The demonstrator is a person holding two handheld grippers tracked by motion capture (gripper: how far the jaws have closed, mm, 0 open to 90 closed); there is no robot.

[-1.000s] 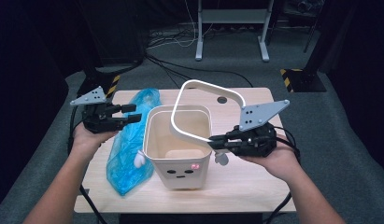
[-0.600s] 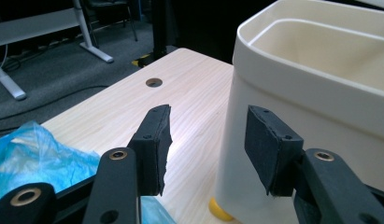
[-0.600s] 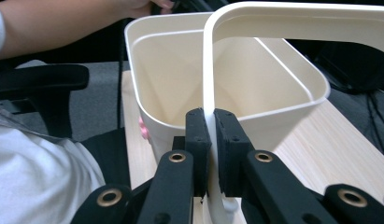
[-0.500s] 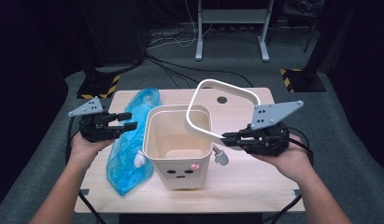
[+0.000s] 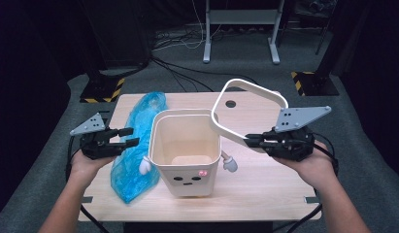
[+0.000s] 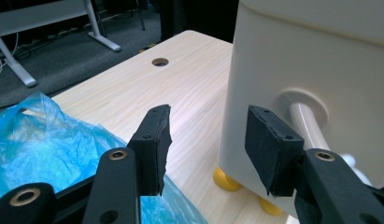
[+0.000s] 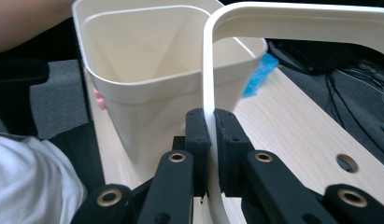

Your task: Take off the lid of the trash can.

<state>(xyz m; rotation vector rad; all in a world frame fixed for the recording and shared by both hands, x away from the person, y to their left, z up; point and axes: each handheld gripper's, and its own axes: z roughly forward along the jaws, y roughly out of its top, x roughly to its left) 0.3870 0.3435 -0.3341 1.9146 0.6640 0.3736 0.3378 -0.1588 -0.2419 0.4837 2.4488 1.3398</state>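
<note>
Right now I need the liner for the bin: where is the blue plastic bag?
In the high view the blue plastic bag lies flat on the table's left part, right beside the cream bin, under the open left hand-held gripper.

Overall light: bright on the wooden table (image 5: 265,184), dim around it; the floor falls off to near black at the frame edges.
Source: seemingly from above.
Shadows: soft and faint, a pale one under the cream bin (image 5: 187,150).
Glare: mild sheen on the blue plastic bag (image 6: 49,140); the white ring frame (image 7: 213,70) is close to washed out.
Sharpness: high view soft and slightly grainy.
Focus, gripper views: near jaws fairly crisp, background softer.
</note>
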